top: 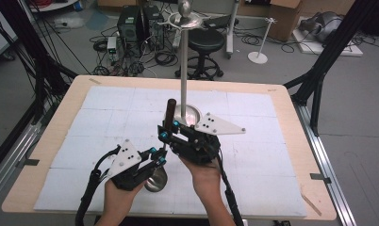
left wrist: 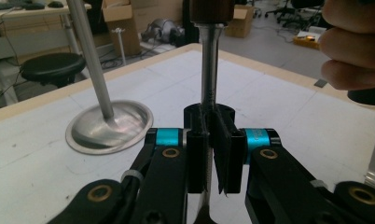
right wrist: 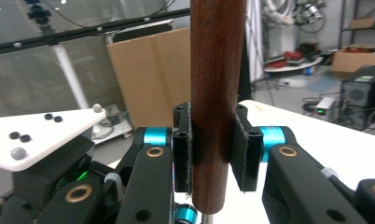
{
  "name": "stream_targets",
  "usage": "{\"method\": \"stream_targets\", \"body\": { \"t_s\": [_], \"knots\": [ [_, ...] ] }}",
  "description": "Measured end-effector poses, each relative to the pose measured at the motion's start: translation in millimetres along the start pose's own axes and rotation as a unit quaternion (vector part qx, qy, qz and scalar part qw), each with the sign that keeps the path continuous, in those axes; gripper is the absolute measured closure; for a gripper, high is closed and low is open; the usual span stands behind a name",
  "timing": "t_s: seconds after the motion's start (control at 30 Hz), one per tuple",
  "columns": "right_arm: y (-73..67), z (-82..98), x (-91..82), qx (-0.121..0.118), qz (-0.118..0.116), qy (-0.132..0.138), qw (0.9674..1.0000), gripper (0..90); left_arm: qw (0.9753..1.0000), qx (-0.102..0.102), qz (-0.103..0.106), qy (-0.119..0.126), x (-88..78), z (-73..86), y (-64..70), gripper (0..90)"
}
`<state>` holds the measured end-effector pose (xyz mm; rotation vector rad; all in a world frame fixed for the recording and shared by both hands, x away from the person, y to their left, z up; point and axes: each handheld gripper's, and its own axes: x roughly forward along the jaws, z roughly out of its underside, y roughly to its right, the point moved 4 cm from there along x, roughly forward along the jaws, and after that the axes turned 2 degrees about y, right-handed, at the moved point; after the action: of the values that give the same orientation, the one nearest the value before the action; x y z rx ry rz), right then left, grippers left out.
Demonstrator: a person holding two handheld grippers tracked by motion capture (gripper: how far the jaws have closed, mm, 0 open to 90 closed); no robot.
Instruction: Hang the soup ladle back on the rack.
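A ladle stands nearly upright over the white mat (top: 253,141). Its dark wooden handle (top: 170,109) (right wrist: 217,70) points up, and its metal bowl (top: 155,180) sits low by my left hand. My right gripper (top: 168,129) (right wrist: 217,144) is shut on the wooden handle, a pad pressing on each side. Lower down, my left gripper (top: 159,157) (left wrist: 209,140) is shut on the thin metal shaft (left wrist: 208,65). Just beyond the ladle rises a tall metal stand (top: 183,61) on a round base (top: 192,115) (left wrist: 108,126), with hooks at its top.
The wooden table's edge (top: 51,136) frames the mat. Behind the table stand a black stool (top: 205,44), computer boxes (top: 131,23), cables and cardboard boxes. Black tripod legs (top: 319,70) stand at the right corner. Fingers of my right hand (left wrist: 353,46) show in the left gripper view.
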<state>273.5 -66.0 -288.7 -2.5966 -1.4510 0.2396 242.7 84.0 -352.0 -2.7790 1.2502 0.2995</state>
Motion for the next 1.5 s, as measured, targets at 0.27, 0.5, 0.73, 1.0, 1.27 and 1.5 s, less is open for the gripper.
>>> {"method": "stream_targets", "body": {
  "t_s": [0.27, 0.5, 0.73, 1.0, 1.27, 1.5],
  "knots": [
    [9.9, -16.6, 0.7, -0.027, -0.029, -0.028, 0.9988, 73.8, 0.9977, -0.011, 0.060, 0.028, -26.9, 4.1, -23.4, 50.7],
    [23.2, -33.0, 4.1, -0.037, -0.076, -0.048, 0.9953, 73.8, 0.9982, -0.013, 0.043, 0.038, -55.8, 24.2, -53.4, 27.1],
    [40.0, -45.6, 12.9, -0.054, -0.092, -0.069, 0.9919, 73.7, 0.9986, -0.006, 0.033, 0.040, -68.9, 40.0, -72.0, 19.4],
    [60.9, -61.7, 27.9, -0.062, -0.113, -0.072, 0.9890, 73.7, 0.9992, 0.002, 0.009, 0.040, -74.6, 50.9, -81.2, 17.1],
    [84.1, -85.3, 44.8, -0.066, -0.128, -0.071, 0.9871, 73.7, 0.9993, -0.001, 0.005, 0.038, -76.5, 56.0, -84.5, 17.2],
    [99.1, -101.1, 53.9, -0.064, -0.145, -0.065, 0.9853, 73.7, 0.9995, -0.004, 0.007, 0.031, -72.8, 60.5, -84.4, 17.2]
  ]
}}
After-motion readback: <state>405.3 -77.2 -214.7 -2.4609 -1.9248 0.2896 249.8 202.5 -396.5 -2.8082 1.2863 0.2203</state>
